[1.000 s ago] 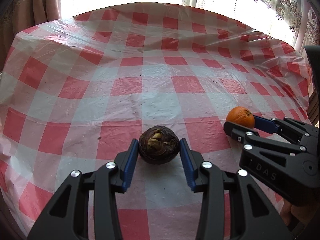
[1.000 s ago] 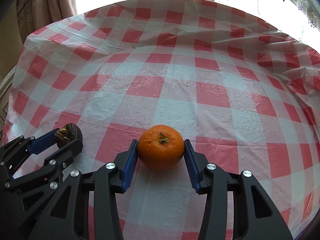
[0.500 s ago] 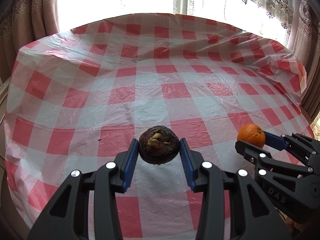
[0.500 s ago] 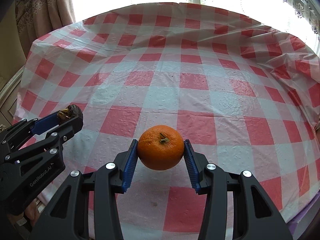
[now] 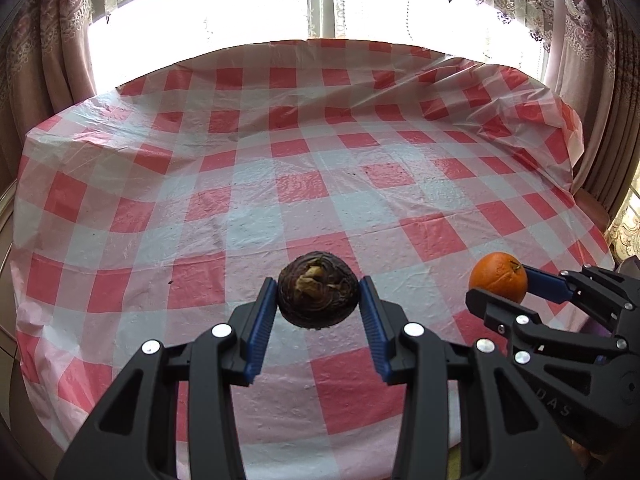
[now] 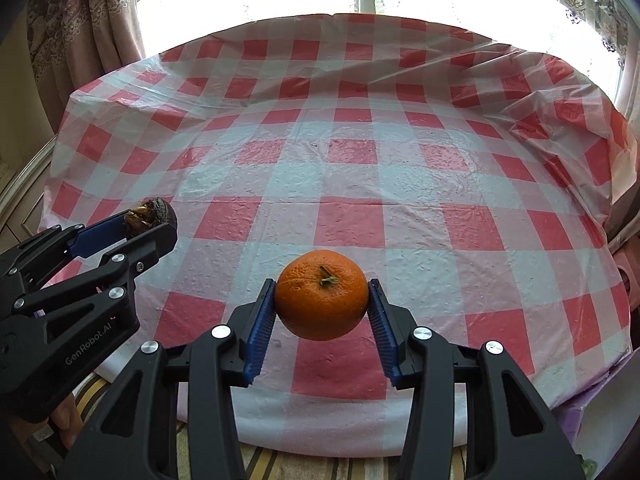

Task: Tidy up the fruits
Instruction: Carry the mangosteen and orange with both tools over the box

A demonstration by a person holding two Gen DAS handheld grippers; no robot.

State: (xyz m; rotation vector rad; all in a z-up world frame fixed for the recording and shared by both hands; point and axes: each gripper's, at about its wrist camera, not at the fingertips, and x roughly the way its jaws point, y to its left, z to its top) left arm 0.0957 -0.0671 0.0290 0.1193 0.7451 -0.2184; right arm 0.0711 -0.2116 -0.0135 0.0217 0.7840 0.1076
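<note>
Carrying is the step in hand: the left gripper (image 5: 319, 304) has its jaws closed onto a dark brown, wrinkled fruit (image 5: 318, 295), pinched between the blue pads and hanging clear of the cloth, and the right gripper (image 6: 322, 306) has its jaws clamped likewise on an orange (image 6: 322, 300), stem up. Neither fruit touches the bench (image 6: 400, 216). No bowl, tray or basket shows anywhere, so the next move likely calls for finding the destination before lowering and releasing. Just below the jaws lies the near edge of the bench, with its checked plastic tablecloth (image 5: 320, 184) overhanging. Ahead of both jaws the cloth runs bare to the far edge, giving wide room. Beyond it stand the window (image 5: 280, 4) and curtains (image 6: 80, 16).
</note>
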